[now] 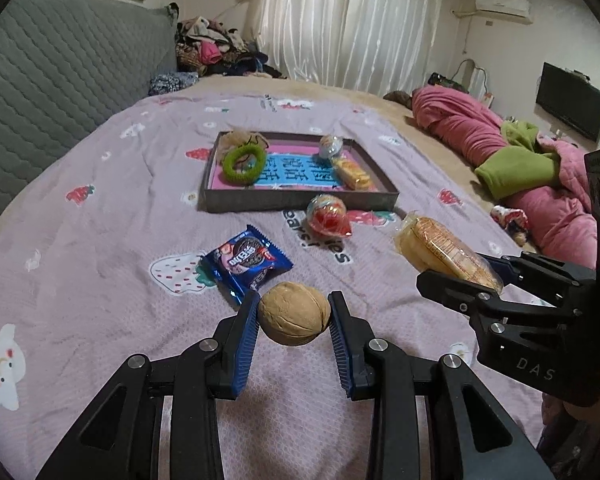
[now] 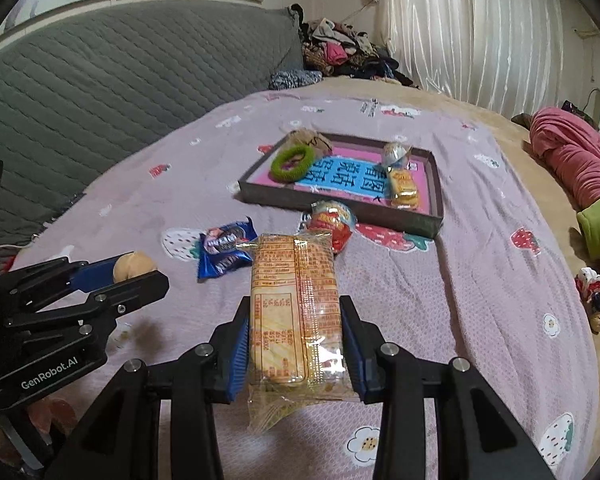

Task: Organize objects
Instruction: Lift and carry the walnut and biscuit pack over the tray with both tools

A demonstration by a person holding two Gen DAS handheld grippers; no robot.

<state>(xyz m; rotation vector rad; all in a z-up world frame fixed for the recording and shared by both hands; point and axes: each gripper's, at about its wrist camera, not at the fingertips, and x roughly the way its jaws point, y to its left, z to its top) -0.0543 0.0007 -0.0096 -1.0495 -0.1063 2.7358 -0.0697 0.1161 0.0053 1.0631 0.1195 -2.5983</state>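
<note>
Left wrist view: the left gripper [image 1: 294, 316] clamps a walnut [image 1: 294, 314] near the camera, above the bedspread [image 1: 100, 280]; hard, round, light, likely to roll, so pinching across its middle suits.

Right wrist view: the right gripper [image 2: 294, 344] squeezes a cracker packet [image 2: 294, 304] at its sides; light, crinkly, brittle inside. The tray [image 2: 436, 204] lies farther off.

A bed [image 1: 100, 280] with a lilac strawberry-print cover fills the room. Grey quilted headboard [image 1: 60, 80] left, white curtains [image 1: 352, 20] ahead

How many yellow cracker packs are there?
2. One yellow cracker pack is gripped in the right claw. The other cracker pack lies inside the tray, at its right side. None seems hidden.
</note>
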